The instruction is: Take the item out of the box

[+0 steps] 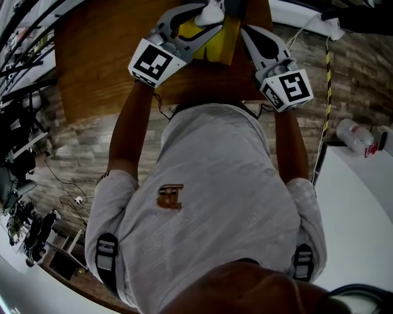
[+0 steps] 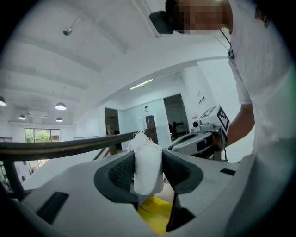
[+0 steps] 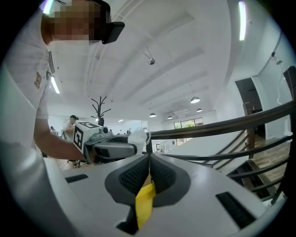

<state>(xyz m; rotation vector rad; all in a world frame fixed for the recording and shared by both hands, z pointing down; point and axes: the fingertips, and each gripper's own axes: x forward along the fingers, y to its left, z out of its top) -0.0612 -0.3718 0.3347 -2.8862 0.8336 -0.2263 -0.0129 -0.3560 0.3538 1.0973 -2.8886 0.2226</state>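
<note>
Left gripper view shows my left gripper (image 2: pixel 149 173) clenched on the white item (image 2: pixel 147 159), held above the yellow box (image 2: pixel 155 216). My right gripper (image 3: pixel 149 178) pinches the box's edge, I judge to steady it over the table (image 1: pixel 98 55).

Mostly hidden behind jaws: yellow box (image 1: pixel 222 43); cut off by head view's top edge: white item (image 1: pixel 212 12).

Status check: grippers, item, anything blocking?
Left gripper shut on white pouch. Right gripper shut on yellow box edge. Pouch sits above the box, looks out. Nothing seen in the way.
</note>
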